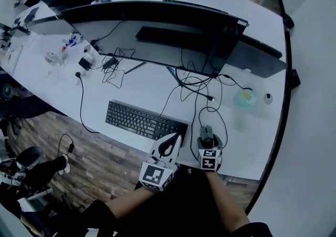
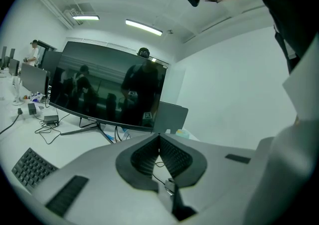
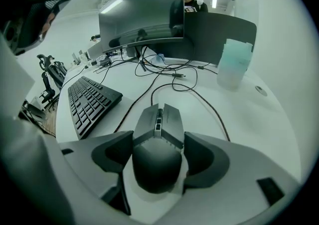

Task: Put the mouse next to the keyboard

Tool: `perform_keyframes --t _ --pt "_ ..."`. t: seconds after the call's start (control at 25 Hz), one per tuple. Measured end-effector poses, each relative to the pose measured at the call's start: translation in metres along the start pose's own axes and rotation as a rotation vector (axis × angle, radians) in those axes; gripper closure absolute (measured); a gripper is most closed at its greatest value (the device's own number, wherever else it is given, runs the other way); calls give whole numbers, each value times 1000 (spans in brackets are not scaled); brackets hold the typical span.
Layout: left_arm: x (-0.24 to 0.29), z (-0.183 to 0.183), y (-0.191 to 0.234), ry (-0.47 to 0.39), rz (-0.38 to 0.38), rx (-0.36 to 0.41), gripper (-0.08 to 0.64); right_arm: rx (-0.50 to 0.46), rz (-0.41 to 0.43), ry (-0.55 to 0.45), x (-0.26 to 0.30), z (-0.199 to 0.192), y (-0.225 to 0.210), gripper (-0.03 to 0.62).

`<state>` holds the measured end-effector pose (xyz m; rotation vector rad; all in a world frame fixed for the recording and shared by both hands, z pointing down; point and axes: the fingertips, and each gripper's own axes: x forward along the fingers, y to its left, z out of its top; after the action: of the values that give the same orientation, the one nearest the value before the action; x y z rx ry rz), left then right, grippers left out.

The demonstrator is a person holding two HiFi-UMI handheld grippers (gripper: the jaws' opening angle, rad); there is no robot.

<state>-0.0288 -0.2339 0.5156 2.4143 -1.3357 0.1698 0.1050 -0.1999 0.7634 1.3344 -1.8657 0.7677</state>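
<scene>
A dark grey wired mouse (image 3: pixel 158 119) lies on the white desk (image 1: pixel 131 91), to the right of the black keyboard (image 1: pixel 142 120) and near the front edge. My right gripper (image 3: pixel 158 140) is shut on the mouse, a pad pressing each flank; in the head view the right gripper (image 1: pixel 208 139) covers most of the mouse (image 1: pixel 206 132). The mouse cable runs back toward the monitor. My left gripper (image 1: pixel 175 138) hangs over the keyboard's right end. It is shut with nothing held, and in its own view the left gripper (image 2: pixel 158 138) tilts up toward the screen.
A wide curved monitor (image 1: pixel 157 26) stands behind the keyboard, with tangled cables (image 1: pixel 197 86) beneath it. A pale teal container (image 1: pixel 245 96) sits at the right, with a small round object (image 1: pixel 268 97) beside it. Adapters and small items (image 1: pixel 85 63) lie at the left. The desk's front edge runs just below the grippers.
</scene>
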Motion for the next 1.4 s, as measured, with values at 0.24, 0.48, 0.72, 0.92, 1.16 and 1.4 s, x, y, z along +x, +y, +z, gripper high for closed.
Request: perform_keyframes --t 0.24,0.48,0.72,0.92,1.16,1.4 --pt "-20 1 11 -29 4 -12 557 10 -41 -30 -16 6 -1 275" --pt "-41 5 8 -65 -36 -15 557 50 -54 -100 -51 18 12 275" --pt "-71 8 4 -94 -74 -22 557 114 -60 -219 -106 38 33 275" --pt "-100 2 -3 -105 -119 -37 557 177 -66 -310 -162 49 53 276" --pt "-118 -8 -20 -101 -165 -63 557 204 -85 -419 -222 66 75 328" --pt "-132 -1 -29 -139 -179 -90 557 176 -61 -501 -258 83 91 430"
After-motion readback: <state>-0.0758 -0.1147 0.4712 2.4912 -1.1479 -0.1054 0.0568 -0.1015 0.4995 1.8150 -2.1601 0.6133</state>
